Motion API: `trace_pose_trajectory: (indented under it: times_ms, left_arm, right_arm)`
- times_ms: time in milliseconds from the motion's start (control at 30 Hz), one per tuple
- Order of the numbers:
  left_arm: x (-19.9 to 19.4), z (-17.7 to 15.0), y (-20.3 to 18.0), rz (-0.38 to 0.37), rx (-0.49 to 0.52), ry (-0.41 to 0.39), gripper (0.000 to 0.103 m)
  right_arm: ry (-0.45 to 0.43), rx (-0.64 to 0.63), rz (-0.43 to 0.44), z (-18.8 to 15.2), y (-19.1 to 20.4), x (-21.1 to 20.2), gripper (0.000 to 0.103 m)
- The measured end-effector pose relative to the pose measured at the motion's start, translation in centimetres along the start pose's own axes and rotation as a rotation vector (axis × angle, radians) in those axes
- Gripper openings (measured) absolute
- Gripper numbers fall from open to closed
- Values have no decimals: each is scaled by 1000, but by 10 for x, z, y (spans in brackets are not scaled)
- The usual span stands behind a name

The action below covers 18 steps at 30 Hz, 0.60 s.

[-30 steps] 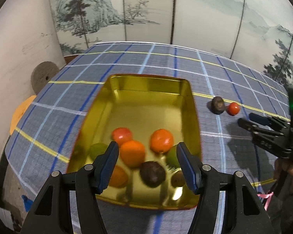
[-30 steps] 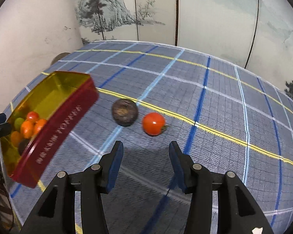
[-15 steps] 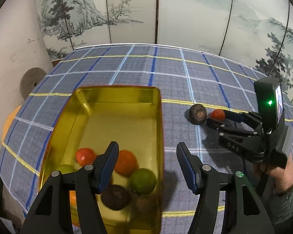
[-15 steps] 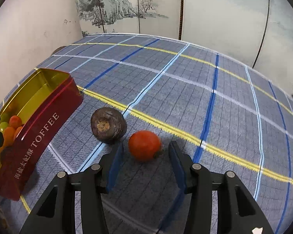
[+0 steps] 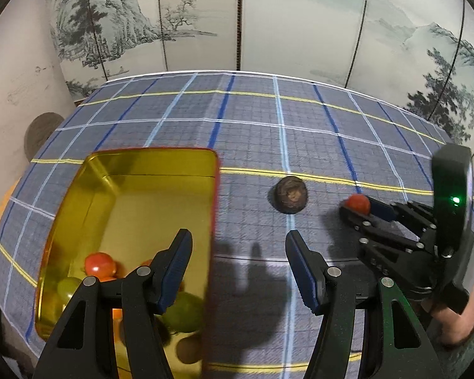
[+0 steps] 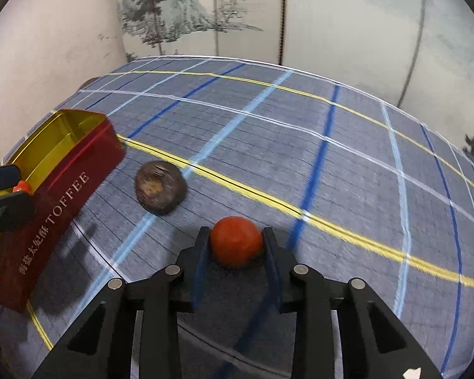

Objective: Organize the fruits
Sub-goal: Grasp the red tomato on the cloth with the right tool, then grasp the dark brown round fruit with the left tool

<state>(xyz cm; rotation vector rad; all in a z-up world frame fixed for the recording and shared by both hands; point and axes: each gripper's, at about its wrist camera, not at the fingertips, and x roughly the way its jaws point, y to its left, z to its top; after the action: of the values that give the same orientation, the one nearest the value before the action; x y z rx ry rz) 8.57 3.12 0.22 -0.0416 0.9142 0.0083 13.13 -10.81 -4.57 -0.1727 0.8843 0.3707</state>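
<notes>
Right wrist view: the right gripper jaws have just closed onto the red tomato on the checked desk. Next, I'd judge: lift it over the toffee tin. Left gripper hangs half-open, empty.

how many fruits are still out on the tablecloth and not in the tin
2. A dark brown fruit lies loose beside the red toffee tin, and a red-orange fruit sits between the jaws of the right gripper, which have just been closing. None looks hidden.

The red tin reads "TOFFEE" beside white Chinese characters.
</notes>
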Motion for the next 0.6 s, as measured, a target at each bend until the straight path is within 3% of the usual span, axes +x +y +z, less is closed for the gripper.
trace_pose_trajectory:
  times_ms: [600]
  left_arm:
    - [54, 25, -52, -12, 33, 35, 62]
  right_arm:
    - [-9, 185, -118, -48, -89, -41, 29]
